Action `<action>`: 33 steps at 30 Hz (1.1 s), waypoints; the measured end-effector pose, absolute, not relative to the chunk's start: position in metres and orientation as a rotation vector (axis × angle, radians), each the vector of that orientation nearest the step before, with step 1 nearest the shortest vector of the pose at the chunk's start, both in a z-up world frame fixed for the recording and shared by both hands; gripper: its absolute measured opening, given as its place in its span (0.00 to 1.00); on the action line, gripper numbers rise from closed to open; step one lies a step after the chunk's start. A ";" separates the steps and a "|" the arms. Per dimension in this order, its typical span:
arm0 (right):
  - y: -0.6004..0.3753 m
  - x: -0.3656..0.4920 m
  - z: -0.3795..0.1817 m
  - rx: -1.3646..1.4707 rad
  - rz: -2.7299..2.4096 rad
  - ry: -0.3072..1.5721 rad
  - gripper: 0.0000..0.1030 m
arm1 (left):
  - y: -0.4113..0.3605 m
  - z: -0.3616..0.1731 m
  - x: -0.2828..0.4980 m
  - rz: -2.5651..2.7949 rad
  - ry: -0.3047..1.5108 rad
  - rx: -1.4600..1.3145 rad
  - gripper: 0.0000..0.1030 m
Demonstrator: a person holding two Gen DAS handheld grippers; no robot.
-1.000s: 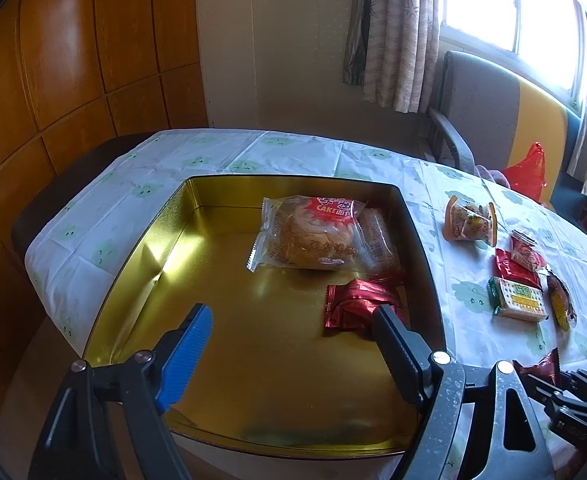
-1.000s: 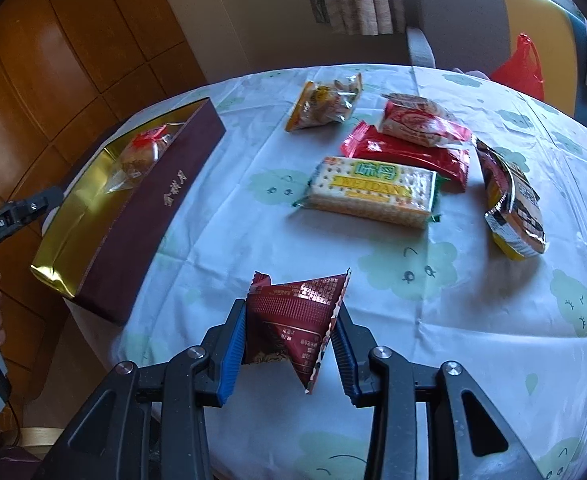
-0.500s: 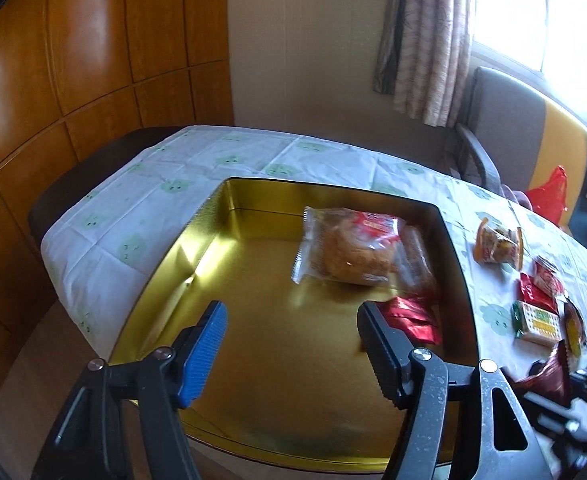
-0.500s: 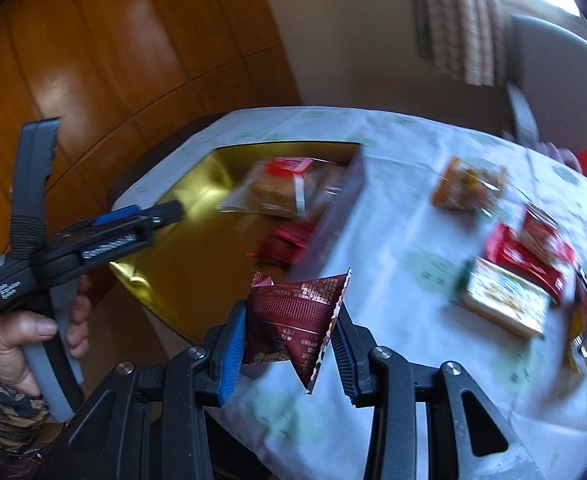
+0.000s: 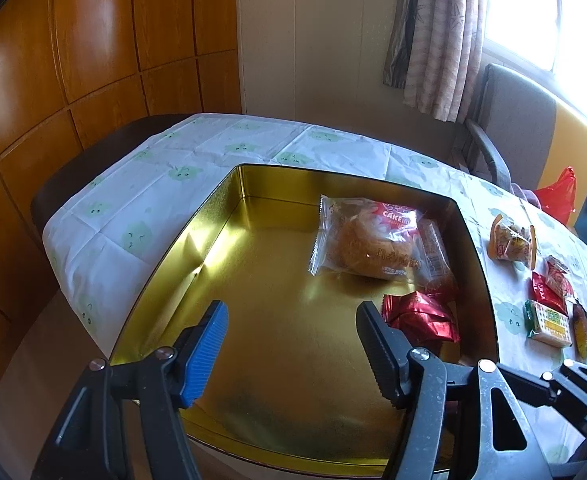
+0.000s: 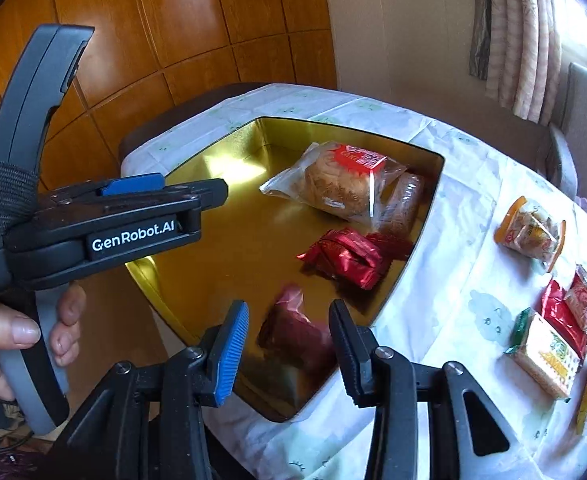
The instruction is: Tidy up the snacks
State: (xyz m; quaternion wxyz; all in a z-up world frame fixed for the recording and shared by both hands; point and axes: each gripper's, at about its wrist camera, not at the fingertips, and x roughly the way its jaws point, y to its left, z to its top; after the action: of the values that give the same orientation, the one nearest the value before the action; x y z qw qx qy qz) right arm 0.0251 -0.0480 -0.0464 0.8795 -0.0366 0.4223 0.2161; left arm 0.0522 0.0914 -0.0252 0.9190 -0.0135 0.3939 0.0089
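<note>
Above gold tin (image 5: 273,320), left gripper (image 5: 291,312) is hanging empty, jaws apart, just been narrowing. Right gripper (image 6: 289,308) is flanking blurred red packet (image 6: 293,332) at 6 o'clock, grip unclear.

Left wrist view: rides the left tool (image 5: 289,344), looks steeply down, close over the gold tin (image 5: 197,236).
Right wrist view: similar downward angle, from the tin's right.
Shared: tin (image 6: 213,160), tabletop (image 6: 465,248).

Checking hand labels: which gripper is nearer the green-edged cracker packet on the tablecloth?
Right. The right gripper hangs over the gold tin's edge nearest the cracker packet; the left gripper sits further across the tin.
</note>
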 end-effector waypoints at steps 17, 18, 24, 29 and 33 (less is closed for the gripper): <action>-0.070 0.013 -0.041 0.006 0.370 0.842 0.41 | 0.082 -0.024 0.047 0.010 0.801 -0.009 0.65; -0.072 0.012 -0.040 0.011 0.364 0.839 0.41 | 0.082 -0.024 0.047 0.011 0.800 -0.012 0.65; -0.080 0.011 -0.038 0.029 0.333 0.834 0.41 | 0.082 -0.022 0.047 0.008 0.794 -0.013 0.65; -0.084 0.007 -0.037 0.042 0.319 0.827 0.41 | 0.080 -0.021 0.044 -0.005 0.792 -0.013 0.65; -0.089 0.004 -0.036 0.047 0.305 0.822 0.41 | 0.076 -0.020 0.043 -0.016 0.789 -0.005 0.65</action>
State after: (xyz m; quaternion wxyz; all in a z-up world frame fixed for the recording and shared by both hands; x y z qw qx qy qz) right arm 0.0043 -0.0892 -0.0362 0.9051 0.0228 0.3981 0.1476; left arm 0.0429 0.0755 -0.0200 0.9232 -0.0024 0.3841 -0.0078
